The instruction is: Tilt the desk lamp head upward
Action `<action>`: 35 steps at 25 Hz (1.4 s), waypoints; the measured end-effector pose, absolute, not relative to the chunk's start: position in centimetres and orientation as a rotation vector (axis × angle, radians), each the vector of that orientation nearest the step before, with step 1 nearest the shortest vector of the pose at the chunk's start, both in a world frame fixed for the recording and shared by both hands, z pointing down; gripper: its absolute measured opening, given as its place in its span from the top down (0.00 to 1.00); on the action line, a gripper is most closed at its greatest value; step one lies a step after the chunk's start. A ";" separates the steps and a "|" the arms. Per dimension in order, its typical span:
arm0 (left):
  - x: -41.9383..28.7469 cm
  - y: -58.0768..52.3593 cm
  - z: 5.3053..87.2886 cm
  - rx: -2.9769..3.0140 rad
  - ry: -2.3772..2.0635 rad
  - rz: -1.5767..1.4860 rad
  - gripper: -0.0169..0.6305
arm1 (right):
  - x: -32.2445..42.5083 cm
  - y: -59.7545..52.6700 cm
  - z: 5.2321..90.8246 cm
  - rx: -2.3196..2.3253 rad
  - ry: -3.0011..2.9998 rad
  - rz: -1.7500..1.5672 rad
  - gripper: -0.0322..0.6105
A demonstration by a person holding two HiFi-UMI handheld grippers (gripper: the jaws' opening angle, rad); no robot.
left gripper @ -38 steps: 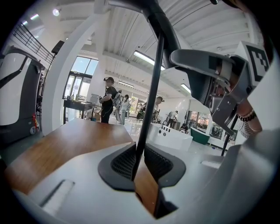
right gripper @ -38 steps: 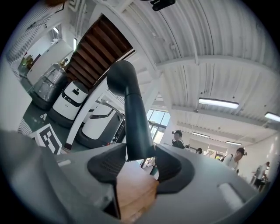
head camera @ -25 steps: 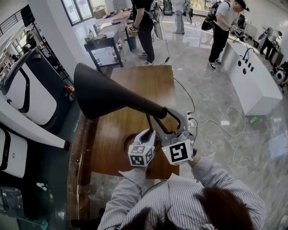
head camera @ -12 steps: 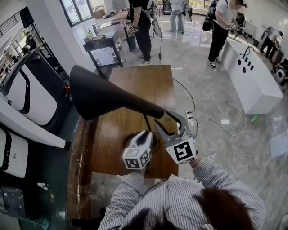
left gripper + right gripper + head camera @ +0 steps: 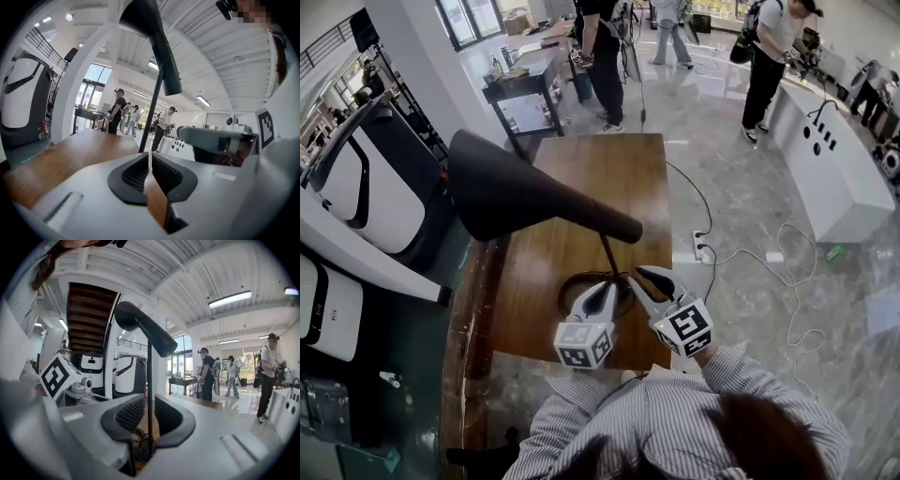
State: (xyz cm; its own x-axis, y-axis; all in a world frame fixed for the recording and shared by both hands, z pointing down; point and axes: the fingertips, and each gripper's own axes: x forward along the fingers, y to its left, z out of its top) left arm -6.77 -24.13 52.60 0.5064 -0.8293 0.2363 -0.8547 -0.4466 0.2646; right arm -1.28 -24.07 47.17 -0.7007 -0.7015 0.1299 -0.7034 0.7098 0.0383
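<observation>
The black desk lamp stands on the wooden table (image 5: 602,173). Its big cone head (image 5: 511,192) points left and away, and a thin stem (image 5: 607,253) drops to the round base (image 5: 579,281). My left gripper (image 5: 602,291) lies low by the base; its jaws are closing, pads nearly touching, nothing between them (image 5: 149,161). My right gripper (image 5: 649,274) rests just right of the stem. Its jaws are closing with a gap still showing (image 5: 149,416). The stem (image 5: 149,380) lines up with that gap but stands ahead of the pads. The lamp head (image 5: 140,326) looms above.
A power strip (image 5: 696,246) and loose cables lie on the floor right of the table. A white counter (image 5: 825,159) stands far right, white machines (image 5: 366,197) to the left, a black cart (image 5: 525,89) and several people beyond the table's far end.
My right gripper has come down from the lamp neck's rear end to table height and narrowed its jaws. My left gripper slid slightly back toward me. The lamp head barely moved.
</observation>
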 end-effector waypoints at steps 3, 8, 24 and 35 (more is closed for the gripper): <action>-7.1 -23.4 52.5 2.381 -1.397 0.068 0.94 | -1.5 -22.9 49.1 1.112 -2.773 0.114 0.90; -6.6 -22.3 52.0 2.389 -1.388 0.059 0.97 | -2.2 -21.0 51.2 1.046 -2.768 0.220 0.95; -4.5 -21.1 52.5 2.391 -1.345 0.068 0.97 | -1.4 -20.3 52.3 1.040 -2.731 0.264 0.95; -4.0 -21.2 52.8 2.379 -1.333 0.059 0.97 | -0.8 -20.7 52.6 1.041 -2.726 0.272 0.95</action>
